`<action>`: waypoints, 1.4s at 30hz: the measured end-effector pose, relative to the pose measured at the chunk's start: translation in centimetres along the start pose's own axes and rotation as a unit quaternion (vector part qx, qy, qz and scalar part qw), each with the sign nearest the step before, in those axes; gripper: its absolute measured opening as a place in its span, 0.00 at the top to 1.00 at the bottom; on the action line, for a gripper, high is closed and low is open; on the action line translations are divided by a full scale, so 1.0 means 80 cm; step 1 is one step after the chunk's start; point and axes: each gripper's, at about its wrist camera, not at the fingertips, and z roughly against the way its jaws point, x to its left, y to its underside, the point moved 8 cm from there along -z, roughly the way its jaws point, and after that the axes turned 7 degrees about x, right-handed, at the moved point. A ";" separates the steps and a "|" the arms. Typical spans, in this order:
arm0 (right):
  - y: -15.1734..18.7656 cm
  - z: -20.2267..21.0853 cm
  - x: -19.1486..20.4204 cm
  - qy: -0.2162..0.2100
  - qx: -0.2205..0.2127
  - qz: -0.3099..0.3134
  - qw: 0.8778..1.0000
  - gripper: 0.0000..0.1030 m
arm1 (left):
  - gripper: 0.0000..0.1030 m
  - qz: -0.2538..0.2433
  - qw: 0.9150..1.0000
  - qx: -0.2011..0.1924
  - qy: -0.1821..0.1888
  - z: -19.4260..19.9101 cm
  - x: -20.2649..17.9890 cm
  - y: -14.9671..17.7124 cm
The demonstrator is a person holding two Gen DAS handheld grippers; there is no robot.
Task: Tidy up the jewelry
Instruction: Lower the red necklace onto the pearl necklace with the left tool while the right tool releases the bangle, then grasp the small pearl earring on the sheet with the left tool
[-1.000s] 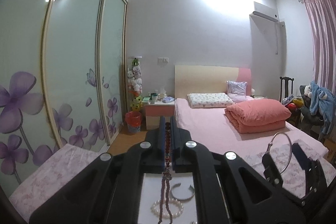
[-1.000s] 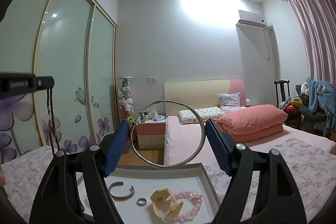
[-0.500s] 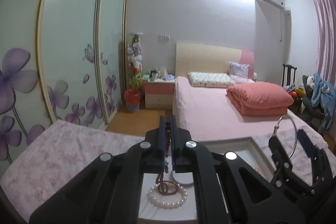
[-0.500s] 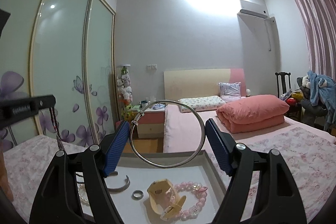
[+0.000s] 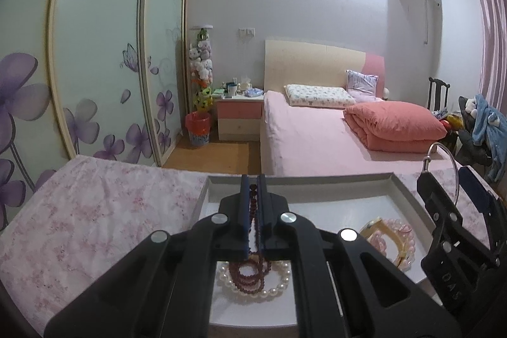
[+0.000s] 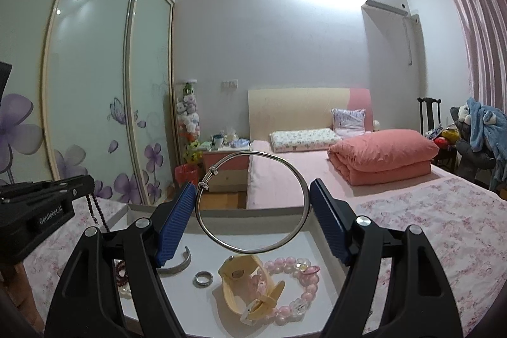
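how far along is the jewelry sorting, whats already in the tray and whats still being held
Already lying in the tray: a pearl bracelet, silver cuff, ring, cream watch and pink bead bracelet. In hand: the left claw is shut on a dark red bead strand whose lower end pools on the pearls, and the right claw holds a silver bangle above the tray. Left: releasing both.

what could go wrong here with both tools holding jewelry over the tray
1. The dark red bead strand pinched in the left tool is piling onto the pearl bracelet; if released there, the two could tangle.
2. The silver bangle is gripped only at its sides by the right tool; the smooth round metal might slip and drop onto the pink bead bracelet or ring in the tray.
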 end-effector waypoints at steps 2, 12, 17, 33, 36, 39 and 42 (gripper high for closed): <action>0.004 -0.008 0.000 -0.002 0.015 0.001 1.000 0.28 | 0.95 0.000 1.000 0.009 0.002 -0.007 -0.001 0.006; 0.016 -0.020 0.011 -0.016 0.048 0.008 0.999 0.20 | 0.70 0.004 0.999 0.034 0.012 -0.029 -0.002 0.023; 0.008 -0.010 0.004 -0.013 0.040 0.004 0.999 0.20 | 0.70 0.023 0.999 0.038 0.012 -0.019 0.018 0.022; 0.007 0.095 -0.016 -0.023 0.040 0.027 0.999 0.20 | 0.50 0.007 0.987 0.126 0.104 0.098 0.051 0.124; 0.019 0.109 -0.017 -0.028 0.050 0.023 0.998 0.20 | 0.50 -0.024 0.978 0.161 0.133 0.118 0.024 0.169; 0.029 0.120 -0.018 -0.031 0.060 0.015 0.998 0.20 | 0.53 -0.060 0.969 0.185 0.153 0.137 -0.004 0.207; 0.034 0.125 -0.021 -0.032 0.064 0.011 0.997 0.20 | 0.62 -0.100 0.961 0.204 0.160 0.147 -0.032 0.238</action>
